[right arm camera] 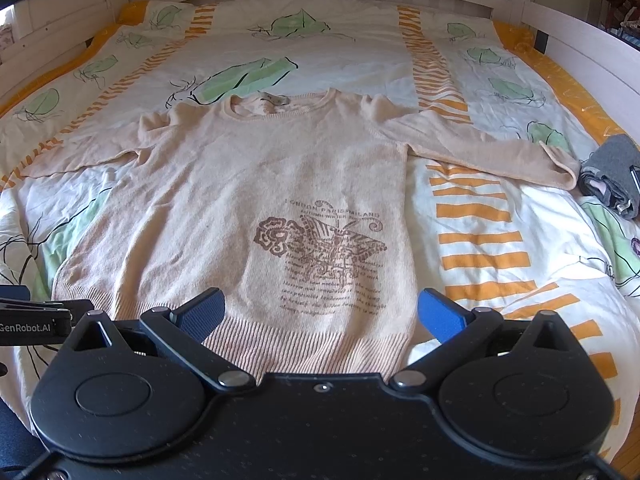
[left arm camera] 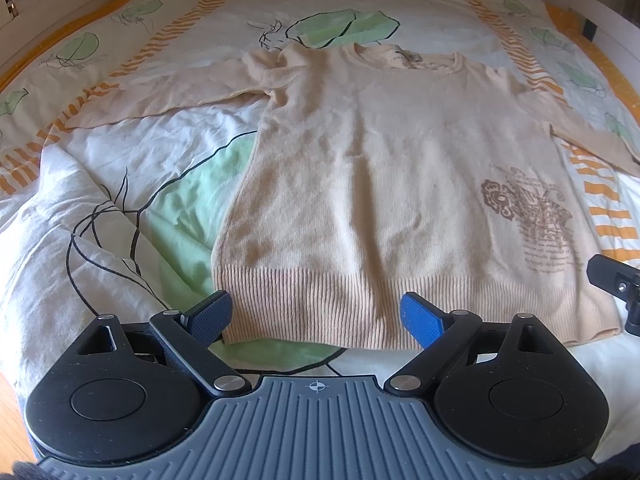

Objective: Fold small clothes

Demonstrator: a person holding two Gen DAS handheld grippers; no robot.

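Note:
A cream knit sweater [left arm camera: 360, 168] [right arm camera: 248, 184] lies flat and face up on the bed, both sleeves spread outward, its ribbed hem nearest me. A brown butterfly print [right arm camera: 320, 244] [left arm camera: 528, 216] marks its lower right side. My left gripper [left arm camera: 318, 318] hovers open over the hem's left half, blue pads wide apart with nothing between them. My right gripper [right arm camera: 322, 312] hovers open over the hem's right half, just below the print, also holding nothing. The right gripper's edge [left arm camera: 618, 284] shows at the far right of the left wrist view.
The bedspread [right arm camera: 360, 52] is white with green leaves and orange stripes. A folded grey garment [right arm camera: 612, 176] lies at the right, beyond the right sleeve's cuff. A white bed frame [right arm camera: 580, 40] borders the mattress at the back and sides.

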